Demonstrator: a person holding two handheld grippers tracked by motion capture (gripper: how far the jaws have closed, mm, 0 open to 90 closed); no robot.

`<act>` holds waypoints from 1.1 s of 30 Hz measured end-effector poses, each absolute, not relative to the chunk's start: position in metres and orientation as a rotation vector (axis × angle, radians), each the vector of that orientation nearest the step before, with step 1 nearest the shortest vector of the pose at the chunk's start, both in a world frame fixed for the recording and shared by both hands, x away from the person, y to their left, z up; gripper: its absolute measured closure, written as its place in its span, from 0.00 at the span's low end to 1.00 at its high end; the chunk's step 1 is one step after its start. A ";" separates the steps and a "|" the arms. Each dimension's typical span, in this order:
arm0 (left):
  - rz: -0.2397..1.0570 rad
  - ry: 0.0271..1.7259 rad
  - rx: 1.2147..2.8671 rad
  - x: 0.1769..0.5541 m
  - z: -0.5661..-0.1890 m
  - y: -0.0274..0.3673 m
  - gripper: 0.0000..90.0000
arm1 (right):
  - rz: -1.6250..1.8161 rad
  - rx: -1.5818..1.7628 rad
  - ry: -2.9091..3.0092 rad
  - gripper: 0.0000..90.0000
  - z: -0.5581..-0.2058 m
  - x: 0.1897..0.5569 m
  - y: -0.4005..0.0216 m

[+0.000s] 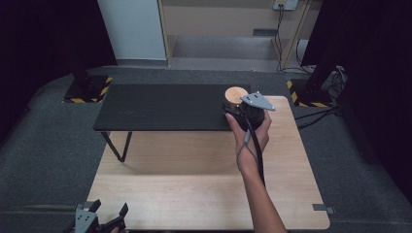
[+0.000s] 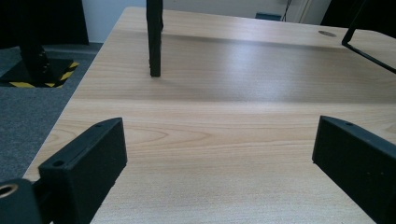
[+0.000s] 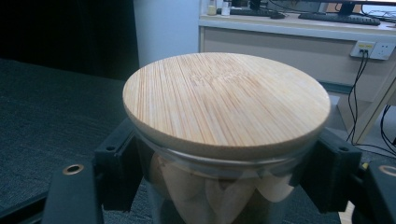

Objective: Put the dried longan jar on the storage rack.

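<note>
1. The jar (image 3: 224, 186) is sitting between the two jaws of the right claw (image 3: 226, 177), which is squeezing its clear glass sides just under the wooden lid (image 3: 226, 102). In the high view the jar (image 1: 236, 99) is up at the far right, by the right end of the black shelf (image 1: 165, 107) that is standing on the surface (image 1: 194, 189).

2. I think the jar could be slipping. The glass is smooth and round, and the jaws are only touching it on two sides near the top. A fast swing or a tilt could be making it slide down and drop.

3. The lid is only lying on top, as far as I can tell. If the jar is tipping too far, the lid could be coming off and the pale pieces inside could be spilling out.

4. The jar could also be bumping the edge of the black shelf, because it is very close to it.

5. The jar is standing upright. Its long line is running from bottom to top, and the lid is facing up, nearly flat.

6. The left claw (image 2: 219, 158) is waiting wide apart at the near left corner of the surface (image 2: 224, 93), holding nothing.
</note>
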State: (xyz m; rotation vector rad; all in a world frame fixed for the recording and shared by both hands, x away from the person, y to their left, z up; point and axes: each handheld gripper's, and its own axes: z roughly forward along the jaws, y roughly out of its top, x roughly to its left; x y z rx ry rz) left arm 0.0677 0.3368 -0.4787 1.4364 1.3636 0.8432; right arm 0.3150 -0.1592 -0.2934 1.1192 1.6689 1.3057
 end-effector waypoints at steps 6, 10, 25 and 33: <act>0.840 1.367 1.439 0.068 -0.479 0.337 0.02 | 1.324 1.120 1.665 0.29 -0.296 0.316 -0.162; 0.841 1.366 1.435 0.068 -0.479 0.337 0.02 | 1.330 1.120 1.664 0.28 -0.297 0.317 -0.163; 0.841 1.363 1.439 0.068 -0.478 0.337 0.02 | 1.343 1.104 1.623 0.01 -0.302 0.313 -0.159; 0.840 1.362 1.437 0.067 -0.479 0.337 0.02 | 1.347 1.082 1.633 0.01 -0.301 0.308 -0.158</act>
